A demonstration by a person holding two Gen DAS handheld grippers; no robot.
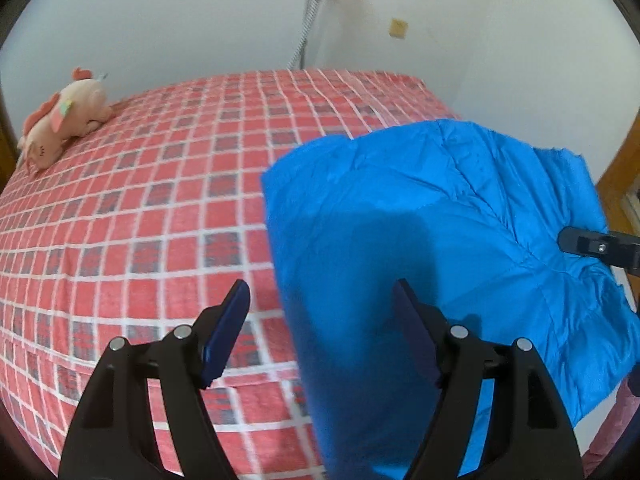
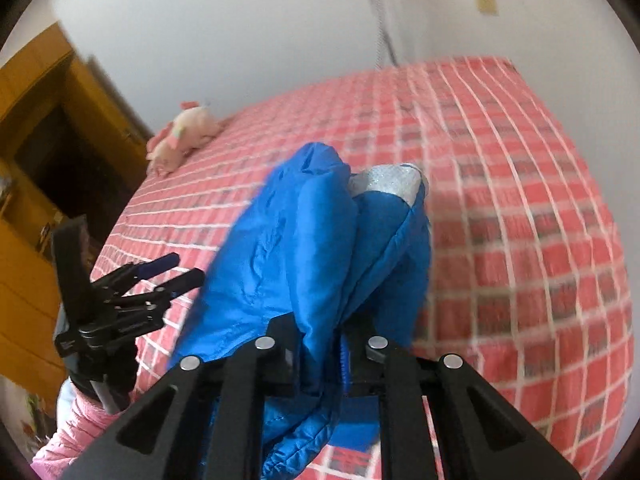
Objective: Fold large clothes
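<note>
A bright blue padded jacket (image 1: 420, 240) lies on the right part of a bed, folded over, its near edge hanging toward me. My left gripper (image 1: 322, 300) is open and empty, just above the jacket's left edge; it also shows in the right wrist view (image 2: 180, 268). My right gripper (image 2: 324, 344) is shut on a bunched fold of the blue jacket (image 2: 304, 248), lifting it; a silver lining patch (image 2: 384, 182) shows at the top. Its tip shows at the right in the left wrist view (image 1: 580, 242).
The bed has a red checked cover (image 1: 140, 220). A pink plush toy (image 1: 64, 120) lies at its far left corner. White walls stand behind, with a pipe (image 1: 308, 20) in the corner. A wooden wardrobe (image 2: 36, 128) stands left of the bed.
</note>
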